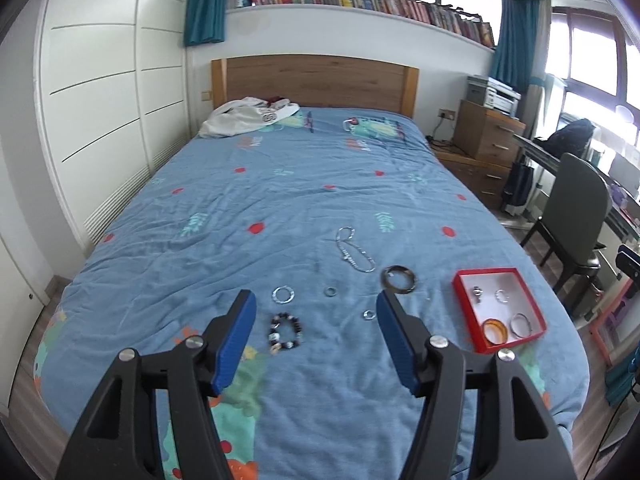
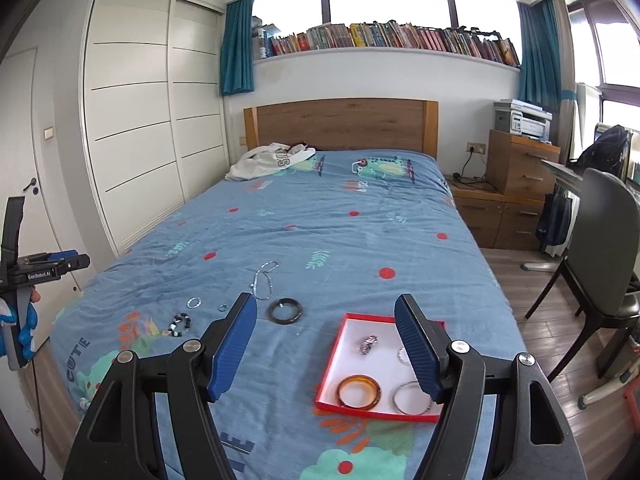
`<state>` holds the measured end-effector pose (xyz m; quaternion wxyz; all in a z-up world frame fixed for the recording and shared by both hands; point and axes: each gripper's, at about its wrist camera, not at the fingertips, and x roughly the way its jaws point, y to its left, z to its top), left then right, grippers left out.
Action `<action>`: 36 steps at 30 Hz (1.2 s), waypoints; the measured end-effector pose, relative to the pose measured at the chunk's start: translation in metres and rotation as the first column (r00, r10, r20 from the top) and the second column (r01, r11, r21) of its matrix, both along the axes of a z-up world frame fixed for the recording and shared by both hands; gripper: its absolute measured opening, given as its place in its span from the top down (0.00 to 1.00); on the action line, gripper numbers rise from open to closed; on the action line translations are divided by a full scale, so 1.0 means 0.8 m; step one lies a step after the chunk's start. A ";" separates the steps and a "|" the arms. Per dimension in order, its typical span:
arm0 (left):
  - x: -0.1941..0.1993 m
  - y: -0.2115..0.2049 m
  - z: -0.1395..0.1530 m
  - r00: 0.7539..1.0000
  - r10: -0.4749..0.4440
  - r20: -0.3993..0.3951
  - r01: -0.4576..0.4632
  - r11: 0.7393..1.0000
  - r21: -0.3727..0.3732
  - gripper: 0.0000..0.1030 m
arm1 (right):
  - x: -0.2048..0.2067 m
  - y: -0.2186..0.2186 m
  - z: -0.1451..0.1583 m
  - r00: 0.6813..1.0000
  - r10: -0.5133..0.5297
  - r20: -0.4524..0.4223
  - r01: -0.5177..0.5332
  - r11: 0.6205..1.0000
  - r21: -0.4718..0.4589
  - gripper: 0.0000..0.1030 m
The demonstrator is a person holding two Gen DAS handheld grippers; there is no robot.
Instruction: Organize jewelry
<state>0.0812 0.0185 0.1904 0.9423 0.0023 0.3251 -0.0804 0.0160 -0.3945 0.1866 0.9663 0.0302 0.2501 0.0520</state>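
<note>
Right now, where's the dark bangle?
In the left wrist view the dark bangle lies loose on the blue bedspread, left of the red box and just right of the silver chain necklace.

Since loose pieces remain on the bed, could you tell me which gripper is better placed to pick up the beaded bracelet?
Probably the left gripper: open, with the dark beaded bracelet between its fingers.

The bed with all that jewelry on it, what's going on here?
Someone is sorting jewelry into a red box on the bed, holding a claw in each hand. Both the left claw and right claw are open and empty, above the bedspread. The box already holds an orange bangle, a silver bangle and smaller pieces. A dark bangle, chain necklace, beaded bracelet and rings lie loose.
</note>
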 end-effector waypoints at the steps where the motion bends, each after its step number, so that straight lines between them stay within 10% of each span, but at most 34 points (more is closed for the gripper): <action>1: 0.001 0.005 -0.004 1.000 0.008 -0.004 -0.008 1.000 -0.005 0.41 | 0.003 0.003 -0.003 1.000 0.002 -0.002 -0.002 1.000 0.001 0.31; 36: 0.113 0.055 -0.206 0.976 0.104 -0.189 -0.102 0.995 0.022 0.41 | 0.161 0.100 -0.175 0.972 0.071 -0.223 -0.061 0.997 0.052 0.30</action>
